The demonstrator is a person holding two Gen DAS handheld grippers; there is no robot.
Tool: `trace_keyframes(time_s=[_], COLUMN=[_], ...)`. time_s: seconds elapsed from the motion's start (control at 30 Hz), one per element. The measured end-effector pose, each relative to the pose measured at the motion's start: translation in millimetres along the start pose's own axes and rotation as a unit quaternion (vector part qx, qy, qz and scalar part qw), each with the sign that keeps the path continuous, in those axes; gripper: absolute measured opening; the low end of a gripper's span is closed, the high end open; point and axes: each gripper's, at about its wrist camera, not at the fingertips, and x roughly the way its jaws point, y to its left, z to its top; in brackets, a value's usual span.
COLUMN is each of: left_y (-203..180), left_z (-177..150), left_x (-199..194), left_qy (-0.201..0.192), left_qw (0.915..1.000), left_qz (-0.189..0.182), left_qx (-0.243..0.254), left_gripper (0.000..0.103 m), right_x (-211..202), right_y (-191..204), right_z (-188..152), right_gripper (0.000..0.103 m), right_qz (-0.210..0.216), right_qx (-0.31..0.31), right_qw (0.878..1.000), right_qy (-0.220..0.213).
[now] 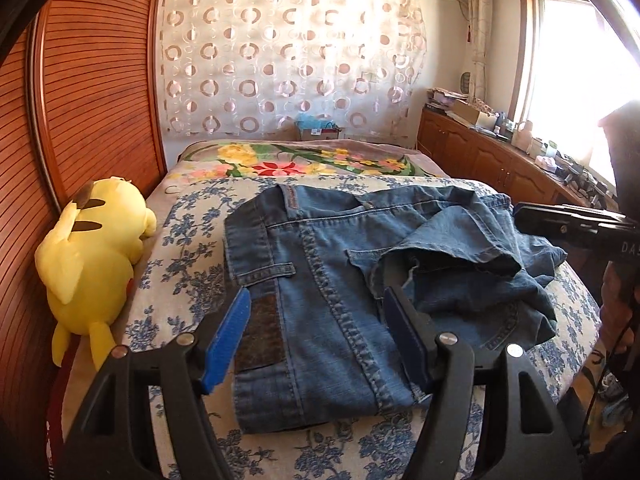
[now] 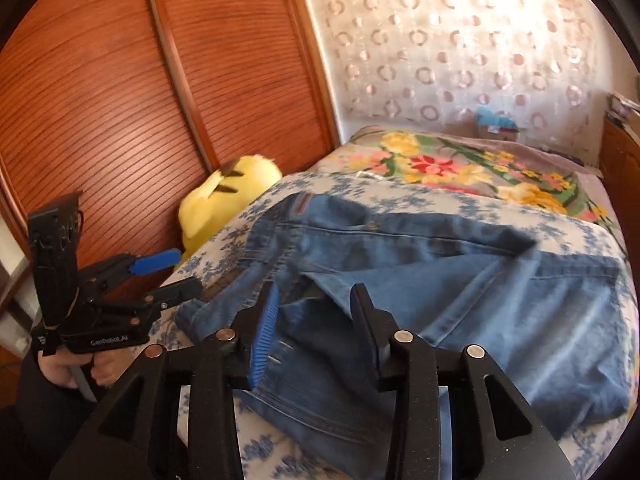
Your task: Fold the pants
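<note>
Blue denim pants [image 1: 336, 280] lie partly folded on the bed, with a loose leg end bunched at the right side [image 1: 480, 264]. My left gripper [image 1: 316, 300] is open and empty, held just above the near edge of the pants. My right gripper [image 2: 316, 296] is open and empty over the pants [image 2: 460, 280] near a raised fold. The left gripper also shows in the right wrist view [image 2: 172, 270], open, at the pants' left edge. Part of the right gripper's body [image 1: 576, 224] shows at the right of the left wrist view.
The bed has a blue-flowered sheet [image 1: 192, 272] and a flowered blanket [image 1: 304, 164] at the far end. A yellow plush toy [image 1: 88, 256] lies at the left beside a wooden wardrobe [image 1: 88, 92]. A wooden cabinet [image 1: 492, 156] with clutter stands at the right.
</note>
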Motion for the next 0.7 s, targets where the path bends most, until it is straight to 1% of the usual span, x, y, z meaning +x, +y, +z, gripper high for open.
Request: trace_keyframes(time_s=[0.13,0.27,0.37,0.5,0.53,0.63,0.7], left_y=[-20,-45,-67,-98,-109,-134,-148], left_z=[4,9,12,20,23,28,31], left_x=[13,33,50,60,64,72,81], left_qy=[0.008,0.024,0.039,0.048,0.050,0.053,0.066], left_qw=[0.9996,0.9980,0.9953,0.9906,0.9886,0.9834,0.9792], left_qz=[-0.021,-0.036,-0.056,-0.088,-0.098,-0.111,-0.119], left_qx=[0.016,0.045,0.069,0.093,0.103,0.134,0.150], left_gripper=[0.069,0.069,0.069,0.069,0.069,0.069,0.068], right_x=[-27,-31,-26,-23,-25,-30,-34], right_y=[-33,-64,-88,-109,-116,-127,-132], right_z=[-11,-31,-49,-69,-73,-83,-87], right_gripper=[0.042,0.044,0.045,0.045,0.045,0.045,0.046], right_qz=[-0.058,-0.112,-0.126,-0.158,-0.161,-0.172,-0.176], right_qx=[0.006,0.012,0.034,0.053,0.058,0.069,0.072], right_qw=[0.998,0.994,0.991,0.986,0.985,0.983,0.982], right_qy=[-0.021,-0.011,0.004,0.009,0.011,0.012,0.013])
